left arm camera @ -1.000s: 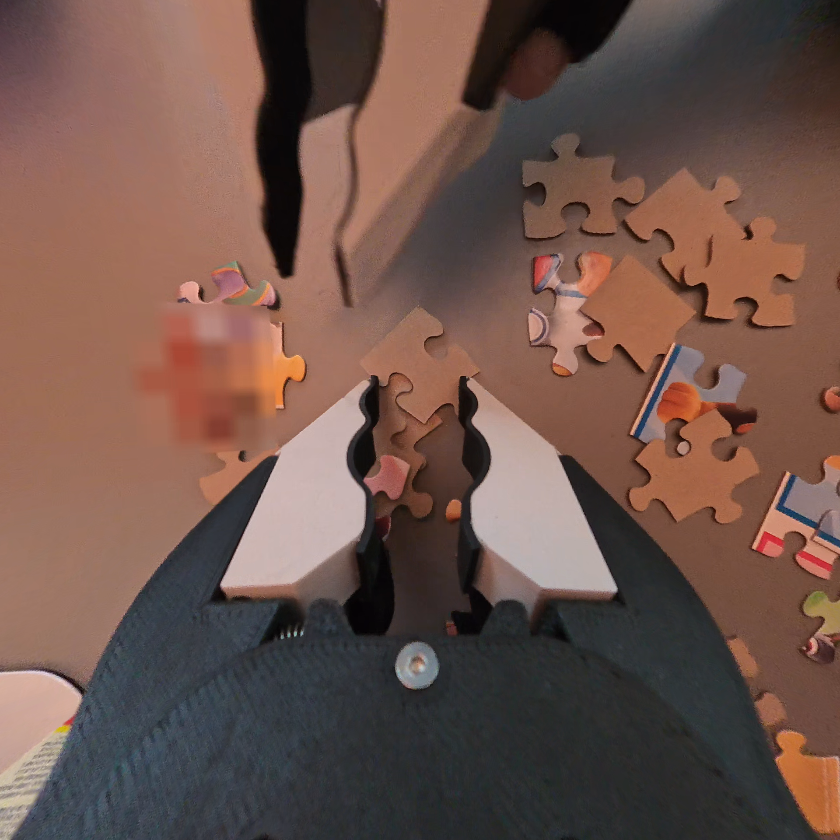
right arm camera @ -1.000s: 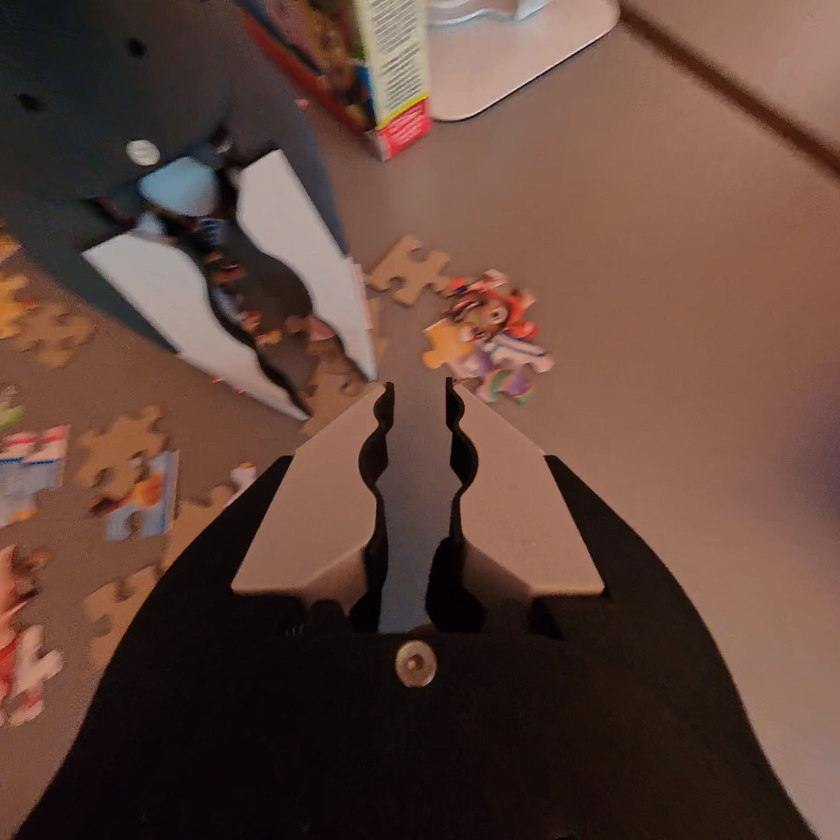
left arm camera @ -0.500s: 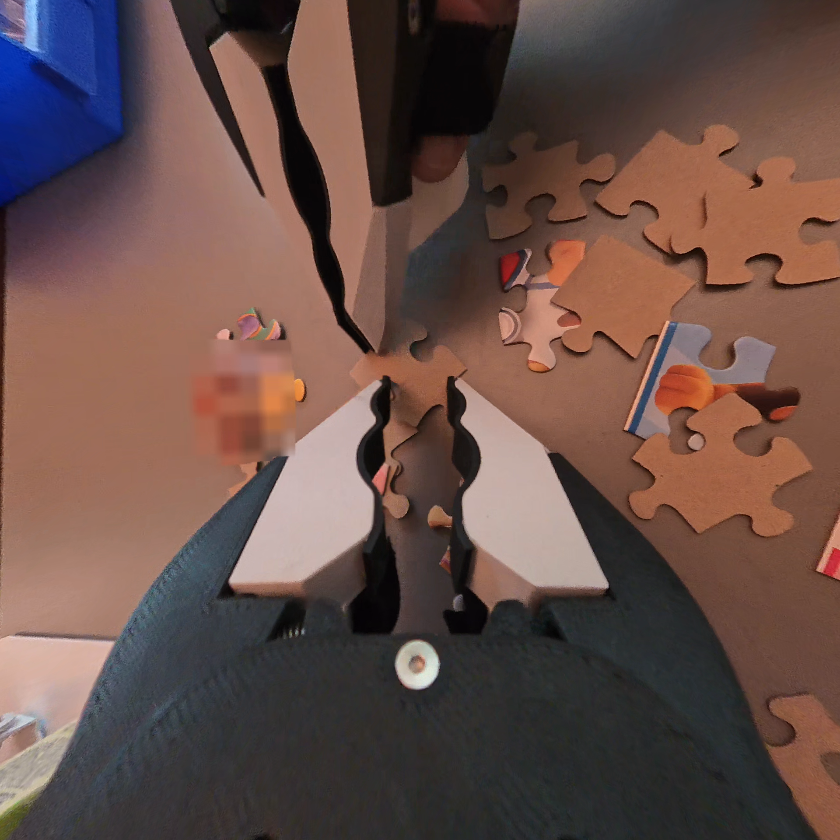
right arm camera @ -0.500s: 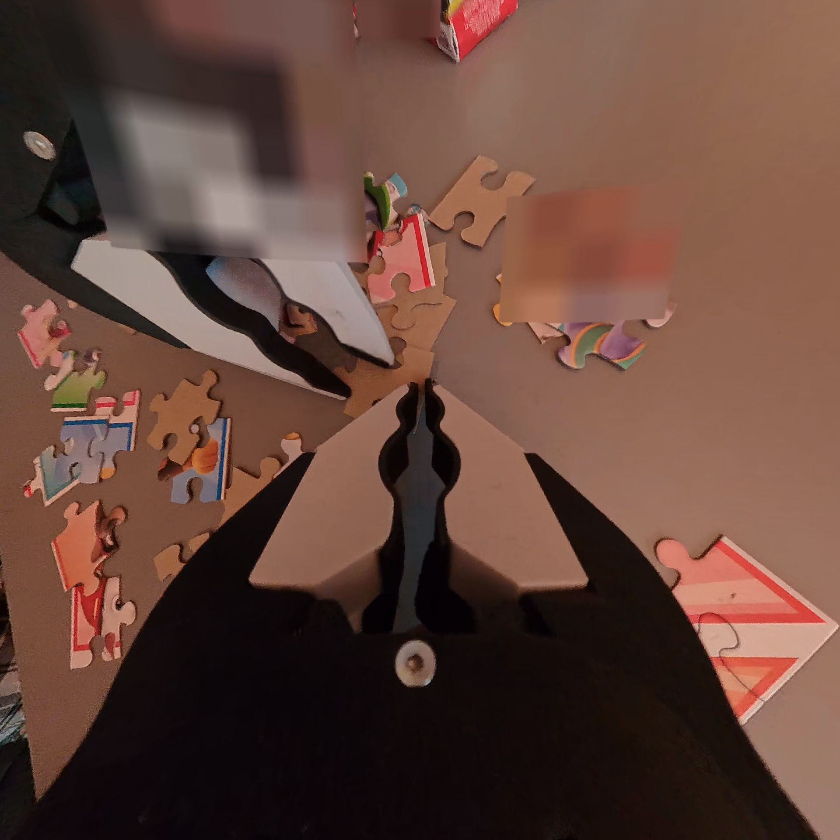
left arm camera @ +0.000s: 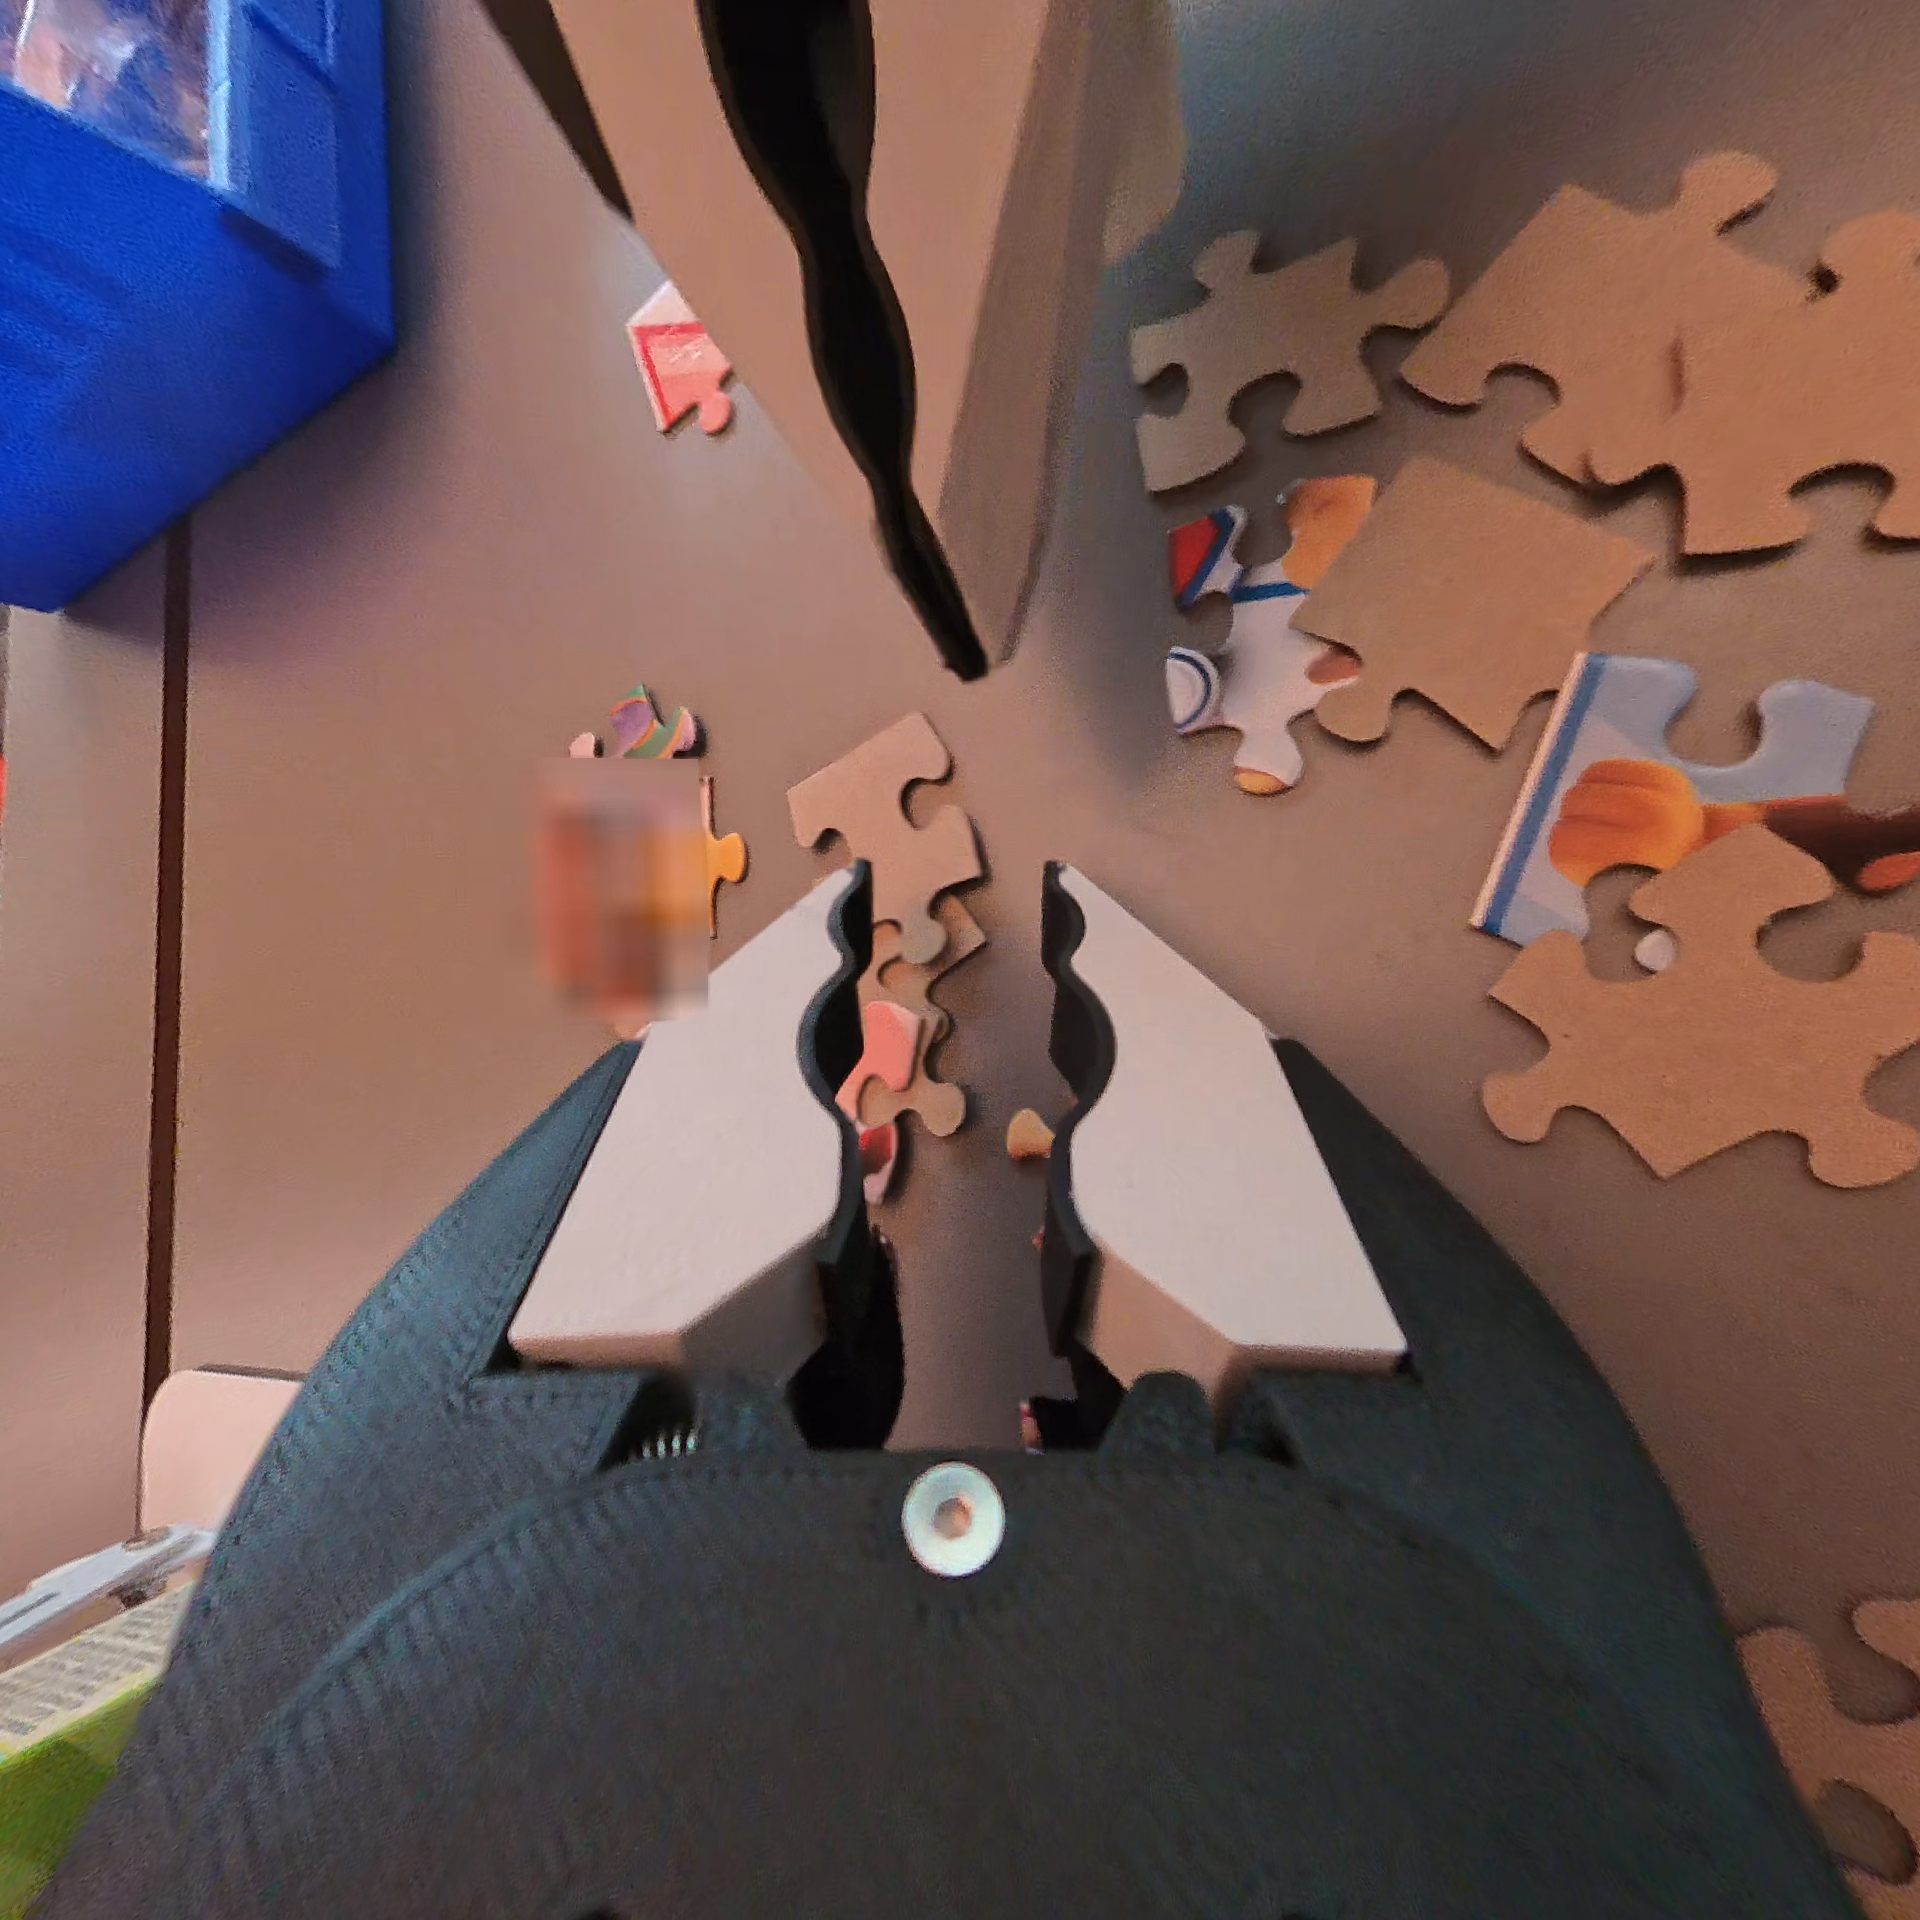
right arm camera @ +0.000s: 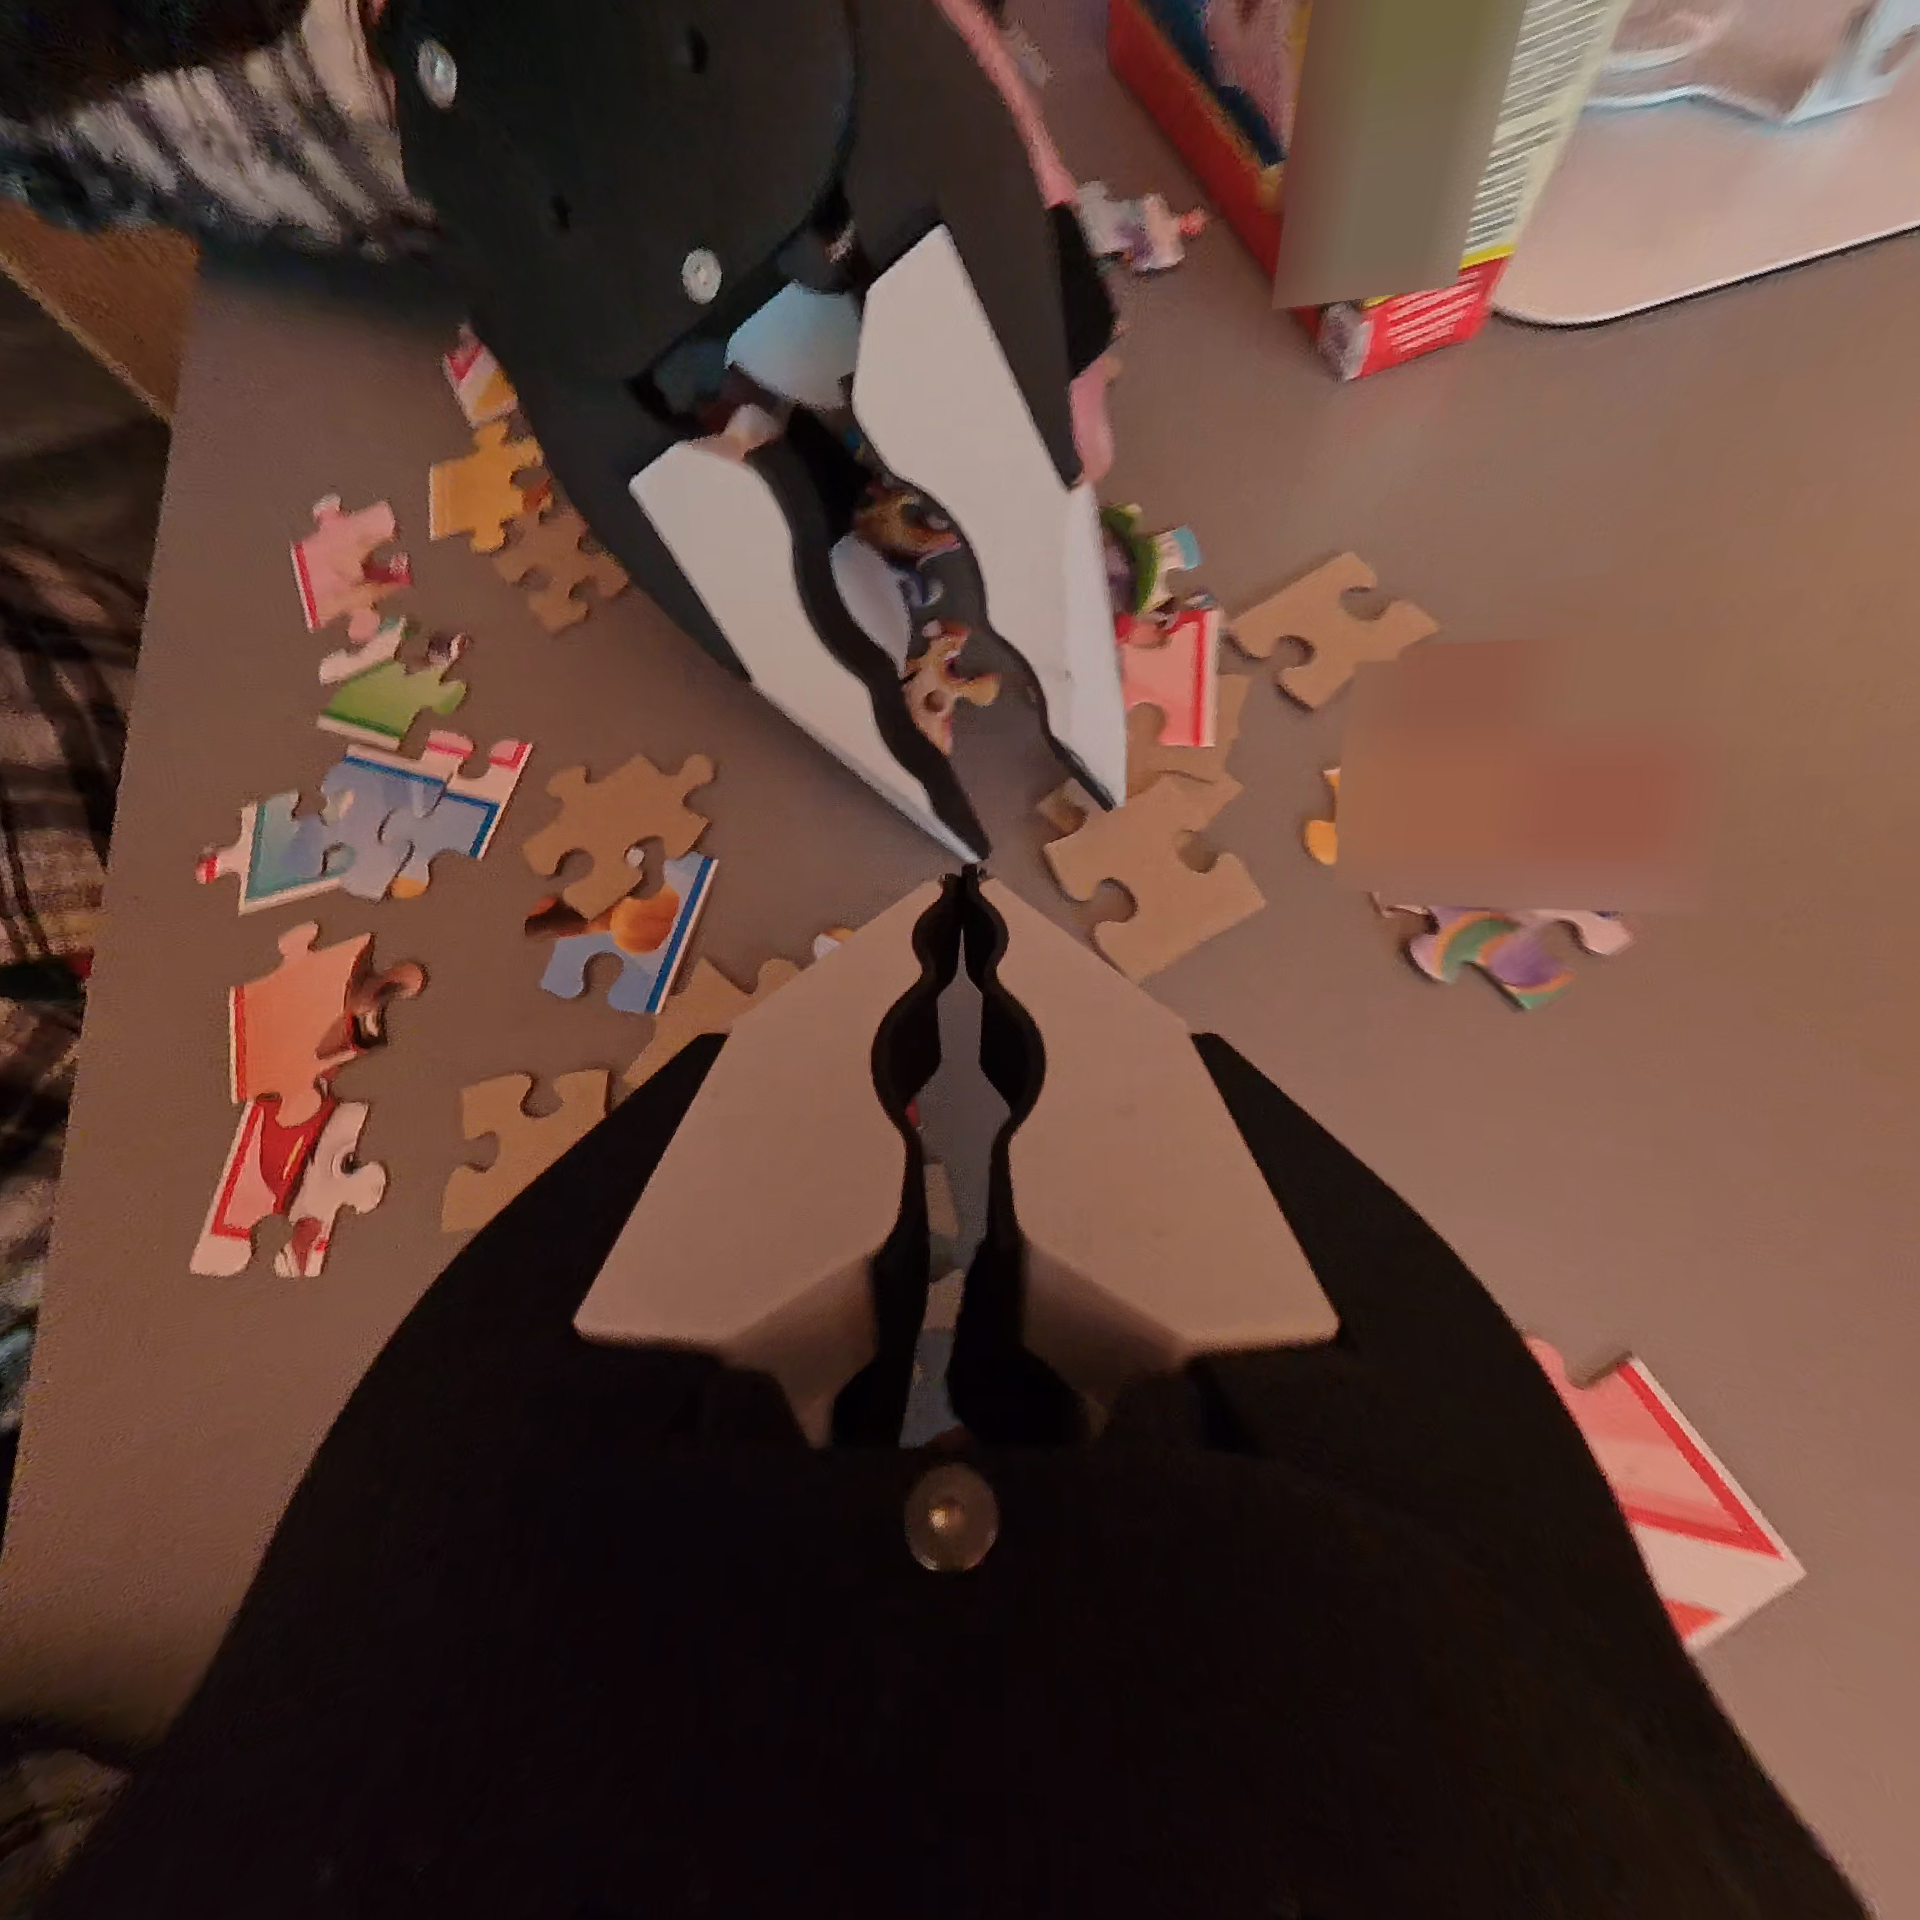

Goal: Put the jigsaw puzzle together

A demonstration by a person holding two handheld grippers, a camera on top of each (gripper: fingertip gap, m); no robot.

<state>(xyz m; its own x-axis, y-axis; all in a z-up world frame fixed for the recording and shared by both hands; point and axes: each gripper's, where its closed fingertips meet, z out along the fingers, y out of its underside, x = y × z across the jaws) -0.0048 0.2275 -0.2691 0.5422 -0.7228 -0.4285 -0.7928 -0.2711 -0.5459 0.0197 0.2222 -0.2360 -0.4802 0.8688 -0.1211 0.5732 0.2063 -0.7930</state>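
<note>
Face-down puzzle piece lies on bench just ahead of left tool, fingers apart; right tool pinched together, empty.

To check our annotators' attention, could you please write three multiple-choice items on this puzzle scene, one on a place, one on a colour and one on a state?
1. In the left wrist view, where is the blue box?
A. lower right
B. upper left
C. between the fingers

2. What colour is the upturned side of the puzzle piece just ahead of the left hand-held gripper?
A. plain brown
B. green
C. white

3. How is the right hand-held gripper?
A. wide open
B. clamped on the box
C. shut and empty

Answers: 1 B, it fills that corner; 2 A, its cardboard back faces up; 3 C, its fingertips meet with nothing visible between them.
</note>
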